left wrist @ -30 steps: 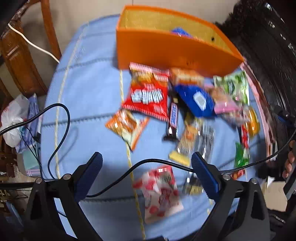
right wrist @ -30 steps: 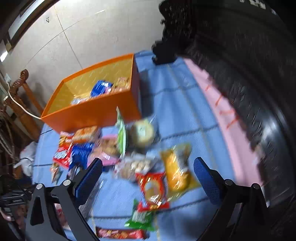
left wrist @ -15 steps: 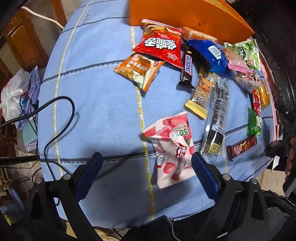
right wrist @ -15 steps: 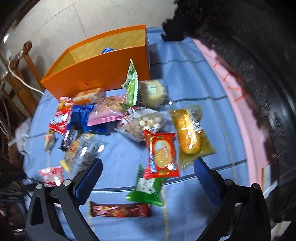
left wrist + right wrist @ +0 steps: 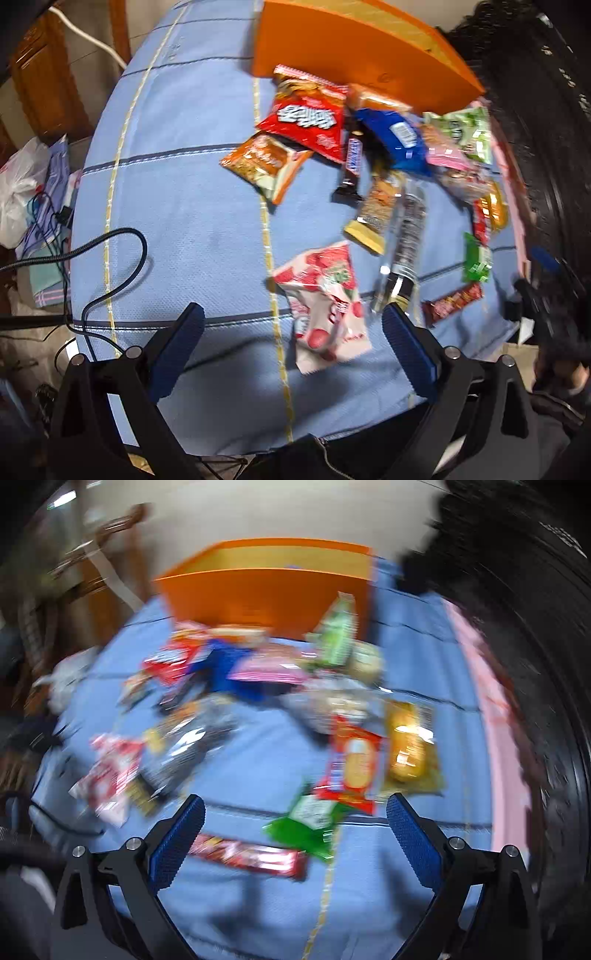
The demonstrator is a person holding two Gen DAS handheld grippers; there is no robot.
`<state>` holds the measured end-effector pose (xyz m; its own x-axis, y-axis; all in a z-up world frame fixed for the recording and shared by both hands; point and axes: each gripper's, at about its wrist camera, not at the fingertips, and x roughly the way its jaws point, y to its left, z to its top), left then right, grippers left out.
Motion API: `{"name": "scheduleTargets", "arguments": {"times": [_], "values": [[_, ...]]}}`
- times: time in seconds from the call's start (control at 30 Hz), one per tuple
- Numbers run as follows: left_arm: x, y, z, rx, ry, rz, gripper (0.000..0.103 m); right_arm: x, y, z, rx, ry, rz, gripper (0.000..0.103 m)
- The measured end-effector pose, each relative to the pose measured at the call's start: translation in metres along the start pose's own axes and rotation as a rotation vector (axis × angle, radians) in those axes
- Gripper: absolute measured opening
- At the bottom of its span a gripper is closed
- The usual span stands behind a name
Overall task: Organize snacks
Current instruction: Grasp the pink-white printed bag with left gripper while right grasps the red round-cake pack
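Several snack packets lie scattered on a blue cloth table (image 5: 177,192) in front of an orange box (image 5: 354,62). My left gripper (image 5: 291,325) hangs open above the near edge, with a white and red strawberry packet (image 5: 325,306) between its fingers' line of sight, untouched. Farther off lie a red chips bag (image 5: 306,118), a blue packet (image 5: 395,140) and a dark chocolate bar (image 5: 351,166). My right gripper (image 5: 295,819) is open and empty over a green packet (image 5: 310,823) and a red bar (image 5: 251,854). The right wrist view is blurred; the orange box (image 5: 266,590) stands at the back.
A black cable (image 5: 110,251) loops over the table's left part. Wooden chair legs (image 5: 40,81) and a white plastic bag (image 5: 18,188) sit off the left edge. A dark carved piece of furniture (image 5: 546,110) borders the right side. A person's dark clothing (image 5: 554,424) shows at lower right.
Both grippers have pulled back toward the near edge and tilted down, so more packets show. The right view has swung left and blurred. Both stay open and empty.
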<state>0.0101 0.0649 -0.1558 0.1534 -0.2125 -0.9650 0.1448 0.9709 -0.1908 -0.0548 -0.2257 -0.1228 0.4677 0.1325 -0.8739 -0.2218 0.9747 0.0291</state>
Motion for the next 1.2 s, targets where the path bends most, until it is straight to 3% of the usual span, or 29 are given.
{"name": "scheduleTargets", "arguments": {"times": [0.2, 0.4, 0.43, 0.5, 0.57, 0.6, 0.63, 0.67, 0.8, 1.0, 1.13, 1.2], "values": [[0.041, -0.010, 0.004, -0.004, 0.123, 0.043, 0.094, -0.012, 0.024, -0.009, -0.105, -0.002, 0.097, 0.099], [0.063, -0.007, 0.004, -0.054, 0.164, 0.083, 0.094, -0.005, 0.030, -0.011, -0.127, 0.030, 0.112, 0.099], [0.069, -0.010, 0.003, -0.046, 0.183, 0.089, 0.082, -0.003, 0.029, -0.011, -0.123, 0.037, 0.112, 0.099], [0.075, -0.018, 0.001, -0.011, 0.187, 0.140, 0.072, 0.001, 0.027, -0.012, -0.115, 0.051, 0.109, 0.099], [0.070, -0.031, 0.003, 0.044, 0.139, 0.172, 0.035, 0.006, 0.026, -0.013, -0.115, 0.068, 0.095, 0.099], [0.067, -0.033, 0.004, 0.052, 0.122, 0.189, 0.032, 0.009, 0.026, -0.013, -0.118, 0.078, 0.069, 0.099], [0.063, -0.033, 0.005, 0.044, 0.105, 0.187, 0.020, 0.011, 0.025, -0.012, -0.118, 0.080, 0.042, 0.099], [0.057, -0.032, 0.006, 0.038, 0.081, 0.181, 0.017, 0.013, 0.021, -0.011, -0.106, 0.077, 0.004, 0.099], [0.026, -0.032, 0.011, 0.029, -0.031, 0.194, 0.016, 0.022, -0.013, -0.007, 0.032, 0.082, -0.071, 0.099], [-0.006, -0.031, 0.023, 0.030, -0.119, 0.171, 0.016, 0.042, -0.059, 0.003, 0.221, 0.123, -0.167, 0.099], [-0.013, -0.040, 0.043, 0.021, -0.142, 0.161, 0.016, 0.063, -0.066, 0.017, 0.267, 0.164, -0.152, 0.098], [-0.012, -0.042, 0.049, 0.013, -0.142, 0.153, 0.016, 0.074, -0.063, 0.026, 0.251, 0.170, -0.161, 0.088]]}}
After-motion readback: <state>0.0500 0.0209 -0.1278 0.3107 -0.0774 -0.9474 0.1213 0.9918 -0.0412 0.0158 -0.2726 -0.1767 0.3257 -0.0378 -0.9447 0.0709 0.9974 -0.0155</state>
